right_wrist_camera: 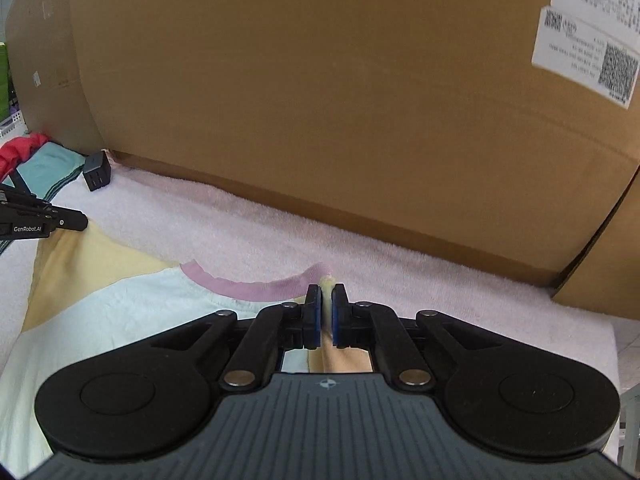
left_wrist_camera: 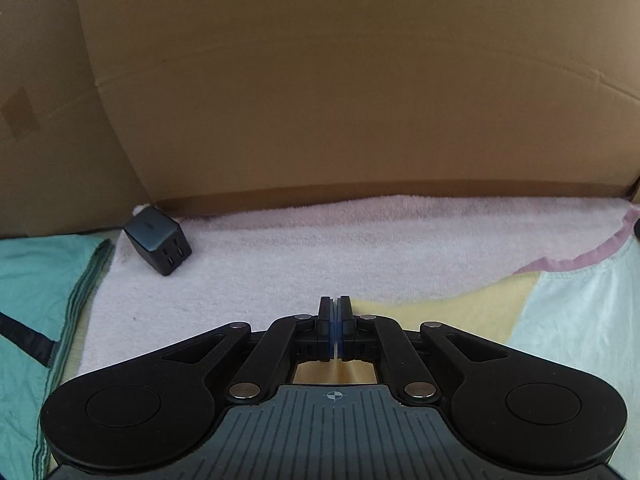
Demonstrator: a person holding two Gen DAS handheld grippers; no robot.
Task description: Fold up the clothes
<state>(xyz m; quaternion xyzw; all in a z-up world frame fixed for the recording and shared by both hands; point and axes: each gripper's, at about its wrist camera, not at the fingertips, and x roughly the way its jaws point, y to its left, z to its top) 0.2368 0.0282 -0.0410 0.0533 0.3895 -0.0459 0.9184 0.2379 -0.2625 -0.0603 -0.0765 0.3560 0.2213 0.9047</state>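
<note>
On the pink towel (right_wrist_camera: 248, 220) the shirt (right_wrist_camera: 132, 304) is spread, collar away; its shoulders are pinched by the right gripper (right_wrist_camera: 327, 312) and left gripper (left_wrist_camera: 335, 328), both closed on cloth.

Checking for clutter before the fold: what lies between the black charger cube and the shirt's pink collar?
Only bare pale pink towel separates the black charger cube from the shirt's pink collar, clearest in the right wrist view.
</note>
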